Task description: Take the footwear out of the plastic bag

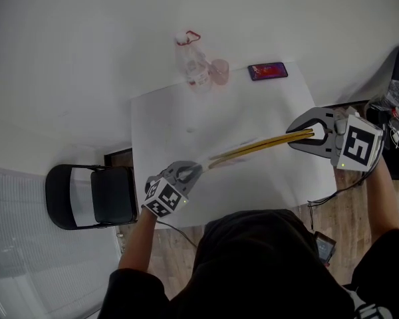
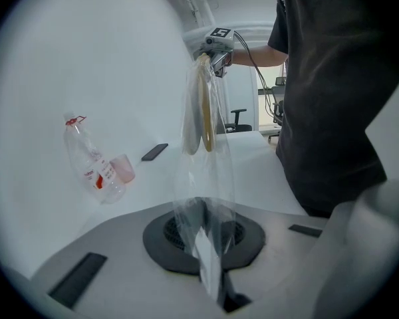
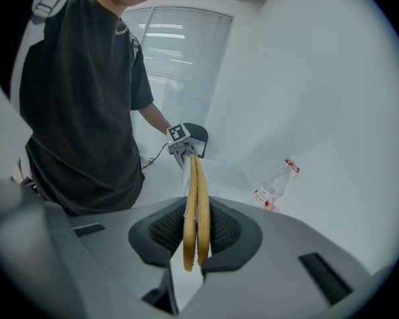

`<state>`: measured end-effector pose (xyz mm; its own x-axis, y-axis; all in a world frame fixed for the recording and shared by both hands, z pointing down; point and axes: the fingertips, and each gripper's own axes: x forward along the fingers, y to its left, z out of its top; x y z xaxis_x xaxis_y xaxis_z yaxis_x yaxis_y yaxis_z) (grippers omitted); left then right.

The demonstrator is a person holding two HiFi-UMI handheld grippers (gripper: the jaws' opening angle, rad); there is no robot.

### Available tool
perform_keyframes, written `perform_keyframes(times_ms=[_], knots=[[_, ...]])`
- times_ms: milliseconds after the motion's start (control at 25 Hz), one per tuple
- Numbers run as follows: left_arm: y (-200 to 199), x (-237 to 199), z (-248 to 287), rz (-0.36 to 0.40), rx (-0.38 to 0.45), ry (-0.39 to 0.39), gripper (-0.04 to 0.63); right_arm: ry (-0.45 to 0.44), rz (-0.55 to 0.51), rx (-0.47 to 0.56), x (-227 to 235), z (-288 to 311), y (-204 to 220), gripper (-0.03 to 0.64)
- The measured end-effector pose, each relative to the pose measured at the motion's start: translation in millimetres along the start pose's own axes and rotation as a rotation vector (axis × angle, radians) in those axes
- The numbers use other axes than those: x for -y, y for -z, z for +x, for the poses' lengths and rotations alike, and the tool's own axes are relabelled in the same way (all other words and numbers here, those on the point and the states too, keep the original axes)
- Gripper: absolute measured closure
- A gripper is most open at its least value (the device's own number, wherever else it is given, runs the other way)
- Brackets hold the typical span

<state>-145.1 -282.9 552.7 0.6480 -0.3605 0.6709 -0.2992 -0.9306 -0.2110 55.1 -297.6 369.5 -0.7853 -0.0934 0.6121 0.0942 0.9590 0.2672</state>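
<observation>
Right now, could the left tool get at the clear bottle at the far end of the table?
Probably not yet. Nothing blocks the bottle, but the left tool is shut on the plastic bag, stretched to the footwear in the right tool; it would have to let go first.

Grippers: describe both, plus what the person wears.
The left gripper and right gripper are grey, with dark pads. Each carries a white cube with black square markers and trails a thin dark cable. The person wears a black short-sleeved shirt.
</observation>
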Motion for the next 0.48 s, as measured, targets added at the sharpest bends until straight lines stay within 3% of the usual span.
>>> perform_keyframes(times_ms=[480], knots=[[35.8, -6.3, -11.3, -0.100, -0.015, -0.052, 0.574, 0.050, -0.031, -0.060, 10.3, -32.2, 7.2, 0.548]])
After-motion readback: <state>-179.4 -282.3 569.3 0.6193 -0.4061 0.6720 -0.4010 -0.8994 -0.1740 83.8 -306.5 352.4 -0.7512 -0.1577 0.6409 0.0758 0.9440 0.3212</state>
